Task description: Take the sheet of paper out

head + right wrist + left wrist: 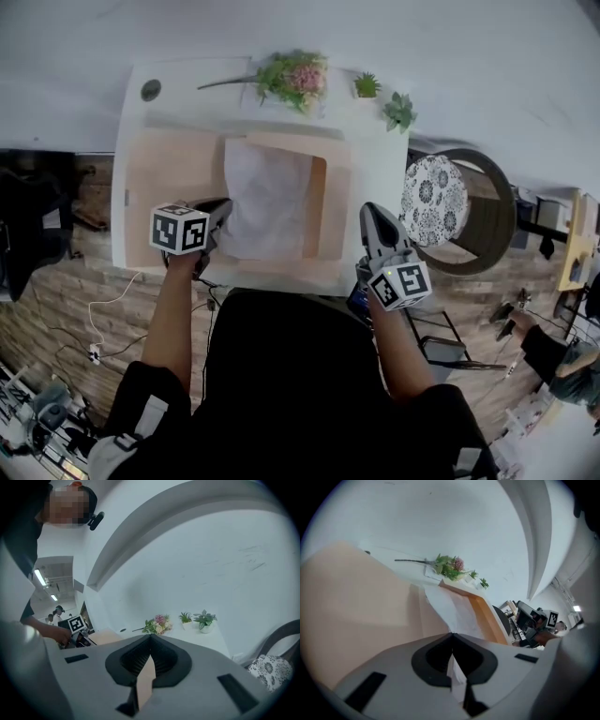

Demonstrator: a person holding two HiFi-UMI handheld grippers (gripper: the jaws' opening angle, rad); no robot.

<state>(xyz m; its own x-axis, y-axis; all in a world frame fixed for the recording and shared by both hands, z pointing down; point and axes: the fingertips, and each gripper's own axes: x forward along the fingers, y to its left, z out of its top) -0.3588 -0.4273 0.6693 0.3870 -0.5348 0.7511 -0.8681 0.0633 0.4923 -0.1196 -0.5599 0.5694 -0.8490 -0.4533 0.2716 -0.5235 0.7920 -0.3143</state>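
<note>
An open tan folder (335,202) lies on the white table (378,164), its left cover (173,164) flat. A white sheet of paper (267,197) lies in the folder's right half, and the left gripper view shows this sheet (457,609) lifted and curving up from the folder (485,613). My left gripper (223,208) is at the sheet's near left corner, shut on the paper, which shows between its jaws (452,637). My right gripper (373,214) is at the folder's right edge, shut on a tan strip of the folder (146,679) seen between its jaws (151,640).
A bunch of flowers (295,77) and two small potted plants (367,84) (400,111) stand along the table's far edge. A chair with a patterned cushion (434,200) sits just right of the table. Another person (553,356) is at the lower right.
</note>
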